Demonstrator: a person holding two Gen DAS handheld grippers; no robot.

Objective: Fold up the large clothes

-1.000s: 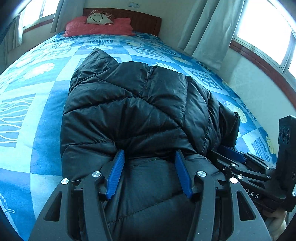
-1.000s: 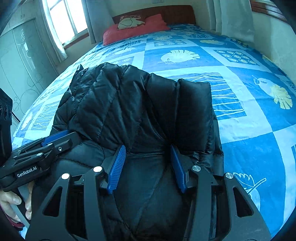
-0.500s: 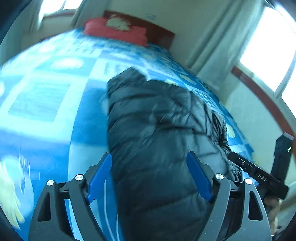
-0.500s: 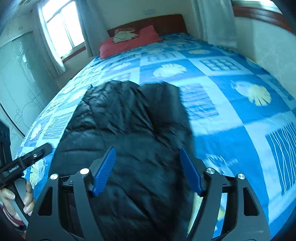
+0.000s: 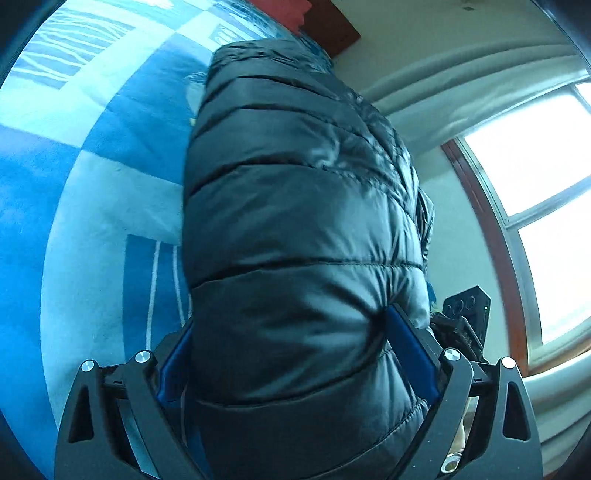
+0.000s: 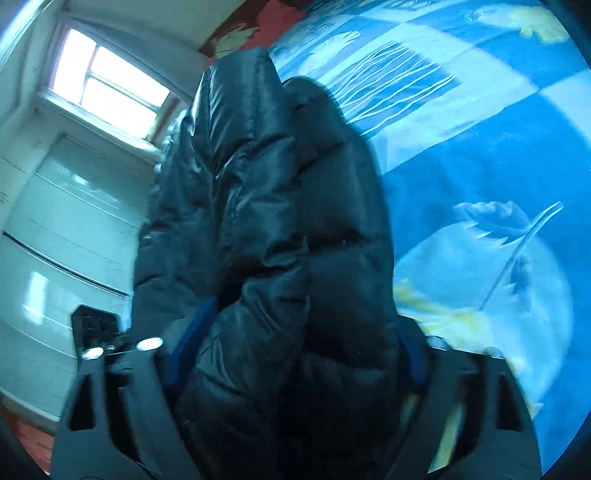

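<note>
A black puffer jacket point(image 5: 295, 184) lies folded into a long thick bundle on the blue patterned bed point(image 5: 92, 166). My left gripper point(image 5: 291, 321) straddles its near end, jaws wide and still opening. The puffy fabric bulges between the blue pads point(image 5: 410, 354) and brushes them without being clamped. In the right wrist view the same jacket point(image 6: 277, 184) fills the gap of my right gripper point(image 6: 303, 321), whose jaws are closing around the bulk; its pads point(image 6: 188, 339) are blurred and partly covered by fabric. Each view shows the other gripper beside the jacket: the right one point(image 5: 465, 314), the left one point(image 6: 96, 328).
The bedspread point(image 6: 480, 166) stretches away on the outer side of each gripper. A window point(image 5: 546, 166) with a wooden frame and pale curtains point(image 5: 461, 92) stand beyond the bed's one side. A white wardrobe point(image 6: 55, 221) and another window point(image 6: 103, 92) are on the other. A red pillow point(image 6: 273, 14) lies at the headboard.
Both grippers opened and let go of the jacket fold. They then rolled sideways and dropped low, so the jacket's near end now sits between their wide jaws.
</note>
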